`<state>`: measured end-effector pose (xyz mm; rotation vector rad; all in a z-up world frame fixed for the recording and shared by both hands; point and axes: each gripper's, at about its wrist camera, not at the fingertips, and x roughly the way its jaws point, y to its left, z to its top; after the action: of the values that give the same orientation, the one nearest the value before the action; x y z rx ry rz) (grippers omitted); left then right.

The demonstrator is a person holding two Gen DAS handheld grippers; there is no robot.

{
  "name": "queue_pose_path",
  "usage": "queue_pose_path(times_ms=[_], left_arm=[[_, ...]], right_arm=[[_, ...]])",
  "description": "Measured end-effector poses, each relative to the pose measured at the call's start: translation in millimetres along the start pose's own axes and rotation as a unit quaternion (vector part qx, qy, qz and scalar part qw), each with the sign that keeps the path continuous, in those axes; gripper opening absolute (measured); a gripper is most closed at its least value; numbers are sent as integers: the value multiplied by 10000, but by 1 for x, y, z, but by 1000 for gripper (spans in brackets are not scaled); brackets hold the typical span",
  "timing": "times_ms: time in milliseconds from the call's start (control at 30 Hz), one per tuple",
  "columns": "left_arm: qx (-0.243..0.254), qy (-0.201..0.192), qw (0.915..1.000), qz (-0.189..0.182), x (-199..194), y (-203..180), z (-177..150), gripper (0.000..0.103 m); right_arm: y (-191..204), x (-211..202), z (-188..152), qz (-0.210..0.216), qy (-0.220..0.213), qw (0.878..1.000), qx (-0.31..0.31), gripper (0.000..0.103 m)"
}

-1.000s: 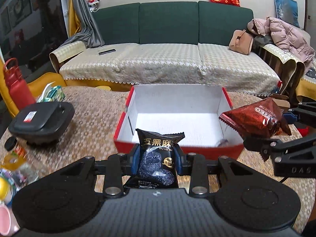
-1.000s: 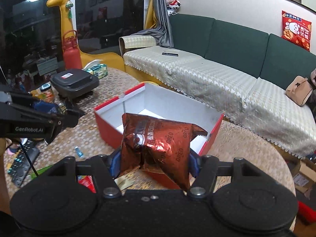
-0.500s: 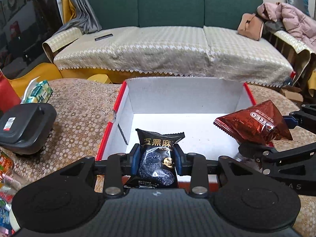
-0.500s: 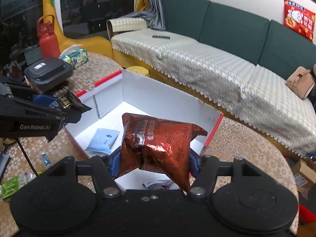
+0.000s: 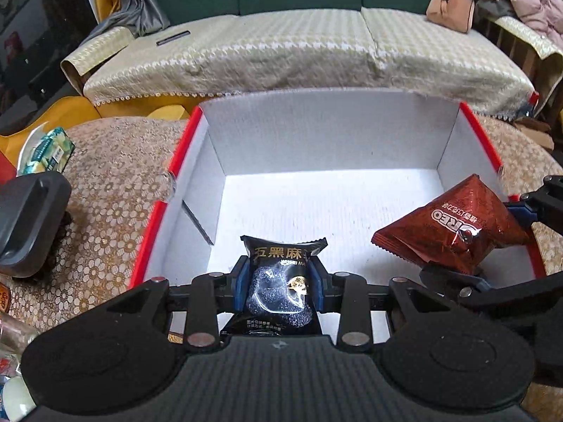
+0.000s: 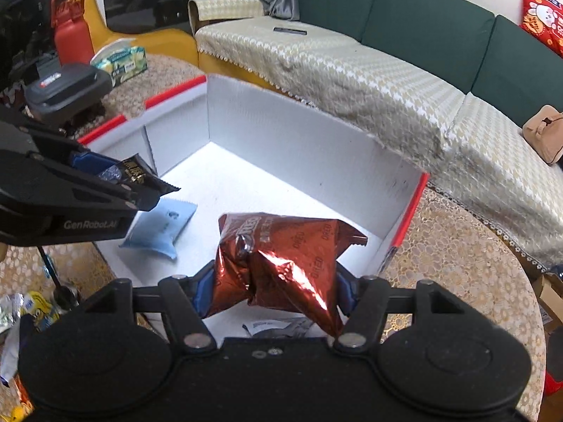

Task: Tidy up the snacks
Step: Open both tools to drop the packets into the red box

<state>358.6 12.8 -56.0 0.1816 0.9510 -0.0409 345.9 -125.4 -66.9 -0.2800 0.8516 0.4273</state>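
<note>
Right wrist: blue packet (image 6: 159,227) inside box (image 6: 292,133).

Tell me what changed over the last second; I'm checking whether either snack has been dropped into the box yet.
Both grippers moved forward and down over the red box, which now fills each view. The left gripper carried its black sesame packet and the right gripper its red Oreo bag above the white floor. Unchanged: both snacks are still clamped between the fingers, nothing released; the blue packet lies in the box.
</note>
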Motion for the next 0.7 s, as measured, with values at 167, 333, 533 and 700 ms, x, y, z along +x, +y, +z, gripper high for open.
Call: queue_pose_path(times_ms=[167, 333, 533, 700], left_arm=[[28, 110, 9999, 0, 7, -2, -4, 35], [-28, 102, 9999, -12, 3, -1, -5, 39], [-212, -65, 9997, -109, -16, 5, -7, 59], [-284, -266, 9992, -128, -38, 9, -9, 65]], right_arm=[[6, 2, -2, -31, -9, 9999, -102, 67], [6, -1, -1, -79, -67, 9998, -140, 80], [4, -12, -2, -60, -134, 9998, -114, 88], [7, -30, -4, -43, -267, 9996, -125, 101]])
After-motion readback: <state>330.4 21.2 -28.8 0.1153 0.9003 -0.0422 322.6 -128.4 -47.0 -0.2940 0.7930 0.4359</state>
